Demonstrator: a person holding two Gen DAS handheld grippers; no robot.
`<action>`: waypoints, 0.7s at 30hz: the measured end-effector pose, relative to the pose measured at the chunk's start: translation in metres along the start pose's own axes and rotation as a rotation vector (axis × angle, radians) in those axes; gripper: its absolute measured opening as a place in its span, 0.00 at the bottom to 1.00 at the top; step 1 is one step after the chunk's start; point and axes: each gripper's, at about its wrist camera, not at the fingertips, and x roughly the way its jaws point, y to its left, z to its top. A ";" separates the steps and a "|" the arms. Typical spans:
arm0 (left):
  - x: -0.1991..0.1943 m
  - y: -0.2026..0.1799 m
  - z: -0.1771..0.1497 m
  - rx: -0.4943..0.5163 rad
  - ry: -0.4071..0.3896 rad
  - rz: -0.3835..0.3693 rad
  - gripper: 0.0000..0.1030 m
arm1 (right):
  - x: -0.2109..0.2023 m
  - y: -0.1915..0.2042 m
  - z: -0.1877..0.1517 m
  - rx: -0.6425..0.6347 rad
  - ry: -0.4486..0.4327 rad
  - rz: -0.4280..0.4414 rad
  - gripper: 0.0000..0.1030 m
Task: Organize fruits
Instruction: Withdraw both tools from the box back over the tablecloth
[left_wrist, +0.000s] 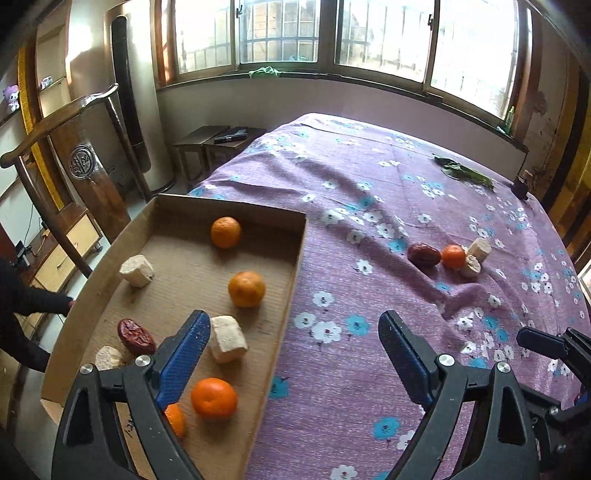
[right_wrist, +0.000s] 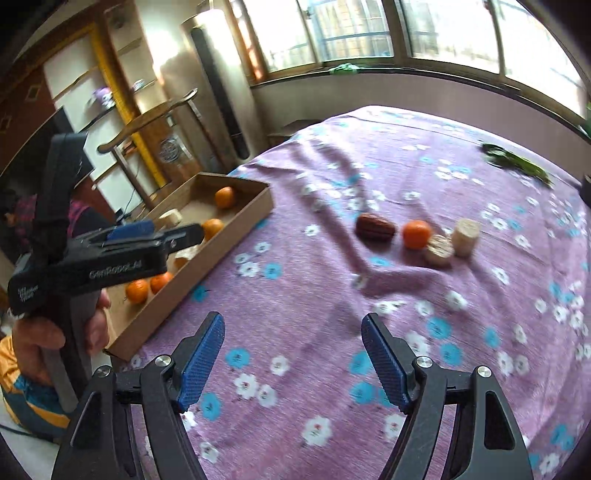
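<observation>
**Both grippers empty, four pieces left on the cloth**

The shallow brown cardboard tray (left_wrist: 207, 435) stood at the left edge of the table, on the purple cloth with white and blue flowers (left_wrist: 369, 184). Inside it lay several round orange mandarins (left_wrist: 214, 402), a few pale, cut cylindrical chunks (left_wrist: 227, 338) and one wrinkled dark red date (left_wrist: 136, 336). They were spread loosely over the tray floor and not sorted by kind, so the tray seemed to serve only as the collecting place.

The left gripper (left_wrist: 295, 354) hung over the right wall of the tray, partly above the tray and partly above the cloth. Its blue-padded fingers (left_wrist: 184, 358) stood wide apart, and nothing was between them. The right gripper (right_wrist: 293, 354) was above bare cloth, just beside the tray, and its jaws were also apart and empty. In the right wrist view a hand (right_wrist: 55, 332) held the grip of the left gripper.

Well apart from the tray, four pieces lay on the cloth in a small group: a second dark red date (right_wrist: 375, 227), an orange mandarin (right_wrist: 416, 233) beside it, and two pale cut chunks (right_wrist: 466, 236), which touched each other. I judged that both grippers were held open in order to pick up these pieces, so the task was more than half done.
</observation>
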 end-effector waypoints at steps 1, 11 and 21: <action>0.000 -0.008 -0.001 0.012 0.001 -0.006 0.89 | -0.003 -0.006 -0.002 0.016 -0.006 -0.018 0.80; 0.016 -0.059 -0.007 0.079 0.049 -0.089 0.89 | -0.015 -0.049 -0.020 0.100 0.010 -0.162 0.83; 0.048 -0.093 0.014 0.140 0.091 -0.103 0.89 | -0.012 -0.069 -0.013 0.115 0.032 -0.178 0.84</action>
